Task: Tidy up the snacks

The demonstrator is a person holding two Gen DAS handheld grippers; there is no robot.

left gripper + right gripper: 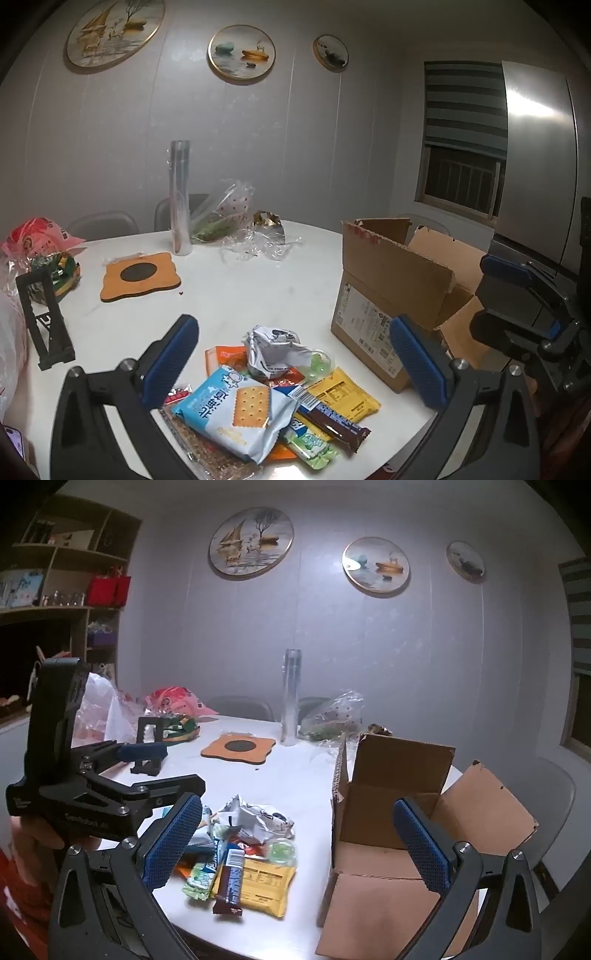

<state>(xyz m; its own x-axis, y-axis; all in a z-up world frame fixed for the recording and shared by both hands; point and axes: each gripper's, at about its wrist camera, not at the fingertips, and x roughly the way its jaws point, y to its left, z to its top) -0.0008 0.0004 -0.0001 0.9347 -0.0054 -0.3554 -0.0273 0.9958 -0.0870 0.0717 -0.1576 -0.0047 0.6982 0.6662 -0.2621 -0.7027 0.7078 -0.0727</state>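
Observation:
A heap of snack packets lies on the white round table (258, 280), right under my left gripper (295, 360), which is open and empty above it. On top lies a light blue cracker pack (236, 413), with a crumpled silver wrapper (273, 347), a yellow packet (343, 397), a brown chocolate bar (332, 424) and a green candy (314, 446) around it. An open cardboard box (388, 295) stands to the right of the heap. My right gripper (297, 843) is open and empty, between the snack heap (251, 853) and the cardboard box (388, 812).
At the back stand a roll of cling film (180, 199), an orange coaster (140, 275) and a clear bag of greens (221, 218). A black stand (44, 317) and plastic bags (37, 232) crowd the left side. Chairs ring the table; shelves (66, 572) stand far left.

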